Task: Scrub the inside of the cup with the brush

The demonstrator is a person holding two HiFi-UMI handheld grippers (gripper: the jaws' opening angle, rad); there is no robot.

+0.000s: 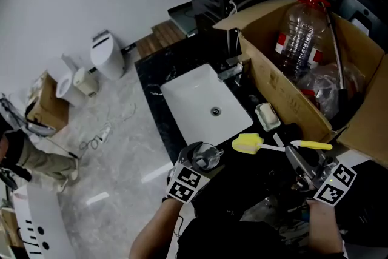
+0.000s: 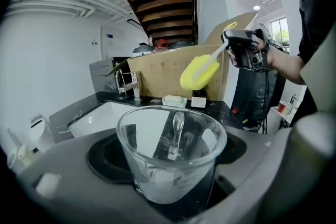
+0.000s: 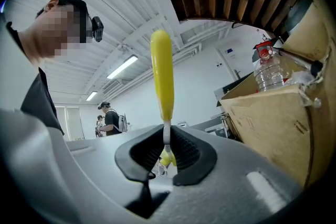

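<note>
View from above over a black counter (image 1: 159,77) with a white sink (image 1: 193,107). Left gripper (image 1: 200,162) closed around a clear glass cup (image 2: 169,162), held over the counter edge near the sink's front corner. Right gripper (image 1: 296,156) clamped tight on the thin handle of a yellow brush (image 1: 250,143), soft head aimed at the cup, near it but outside. Open cardboard box (image 1: 284,93) at right.

glossy clear cup (image 2: 170,165), matt cardboard box (image 1: 285,94)
</note>
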